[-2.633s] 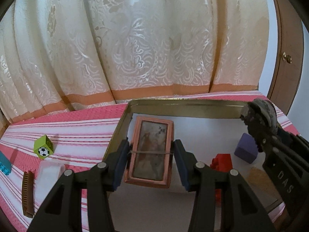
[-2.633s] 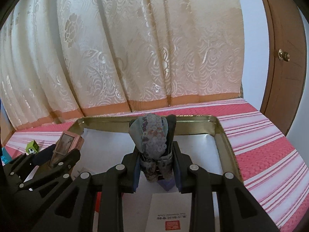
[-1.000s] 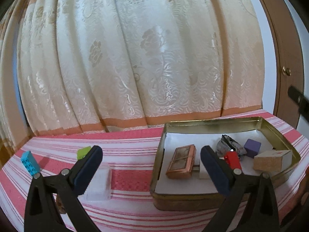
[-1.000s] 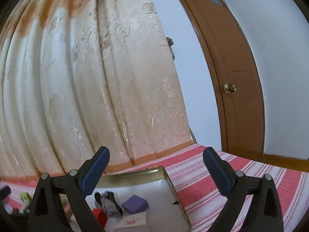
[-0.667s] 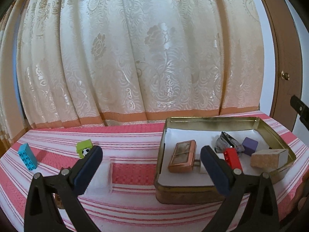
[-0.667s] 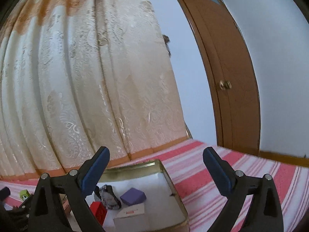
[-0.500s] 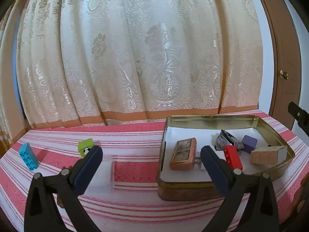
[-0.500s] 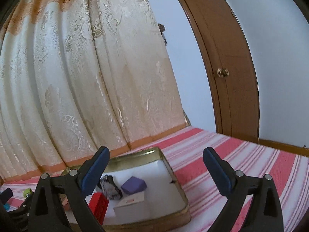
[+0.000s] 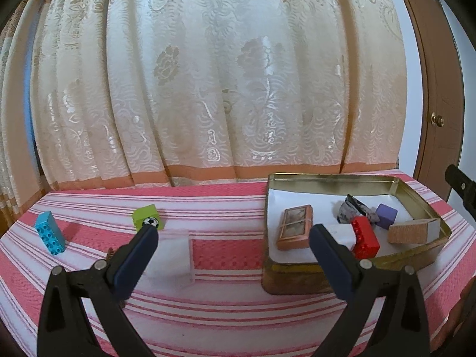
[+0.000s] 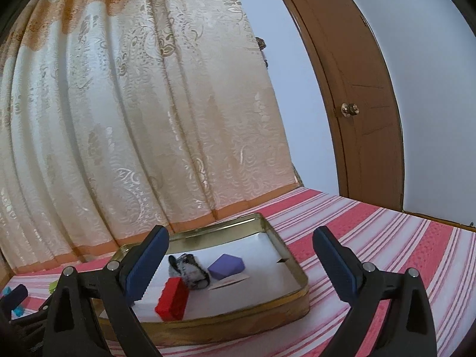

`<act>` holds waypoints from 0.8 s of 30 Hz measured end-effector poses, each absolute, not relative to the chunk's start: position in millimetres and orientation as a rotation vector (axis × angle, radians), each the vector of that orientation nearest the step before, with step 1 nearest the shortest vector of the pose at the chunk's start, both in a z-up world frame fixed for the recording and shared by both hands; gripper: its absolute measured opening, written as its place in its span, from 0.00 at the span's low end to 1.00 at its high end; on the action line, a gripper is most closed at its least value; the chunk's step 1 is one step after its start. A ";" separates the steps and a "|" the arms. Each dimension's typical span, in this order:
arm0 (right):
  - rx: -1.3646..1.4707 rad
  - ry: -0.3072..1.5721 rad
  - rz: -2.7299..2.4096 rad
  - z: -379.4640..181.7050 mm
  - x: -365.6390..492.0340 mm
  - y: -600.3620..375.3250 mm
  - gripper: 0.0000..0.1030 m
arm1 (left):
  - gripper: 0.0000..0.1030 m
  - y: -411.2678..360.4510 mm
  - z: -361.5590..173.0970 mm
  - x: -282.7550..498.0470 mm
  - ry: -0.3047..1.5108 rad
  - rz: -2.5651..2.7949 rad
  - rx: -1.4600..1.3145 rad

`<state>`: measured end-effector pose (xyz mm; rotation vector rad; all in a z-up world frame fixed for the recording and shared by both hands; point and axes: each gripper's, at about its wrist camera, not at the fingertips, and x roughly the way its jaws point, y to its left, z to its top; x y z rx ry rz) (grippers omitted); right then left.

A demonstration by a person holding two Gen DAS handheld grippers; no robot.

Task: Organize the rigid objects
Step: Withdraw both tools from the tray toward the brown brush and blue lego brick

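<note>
Both grippers are now hanging wide apart and empty, backed away from the tin (image 9: 416,192); the copper box (image 9: 295,227) and patterned pouch (image 9: 352,208) are lying inside it.

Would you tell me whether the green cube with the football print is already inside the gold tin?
No, the green cube sits on the striped cloth, well left of the gold tin.

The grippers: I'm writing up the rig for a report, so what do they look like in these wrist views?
Both match. The left gripper and the right gripper each have two black plastic arms that spread in a V, a silver rivet or two on each arm, and dark blue ribbed pads on the inner faces. No cables, markings, hands or sleeves show.
</note>
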<state>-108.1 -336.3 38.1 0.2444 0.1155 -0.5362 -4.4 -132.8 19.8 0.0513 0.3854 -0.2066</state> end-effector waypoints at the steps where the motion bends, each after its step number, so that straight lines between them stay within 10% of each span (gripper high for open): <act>1: 0.245 0.115 -0.532 38.0 -108.6 -333.3 0.96 | 1.00 -130.7 19.7 -4.5 0.386 -0.207 0.052; 24: 0.259 0.161 -0.418 30.2 -85.8 -237.4 0.96 | 1.00 -54.9 15.1 4.6 0.410 -0.156 0.028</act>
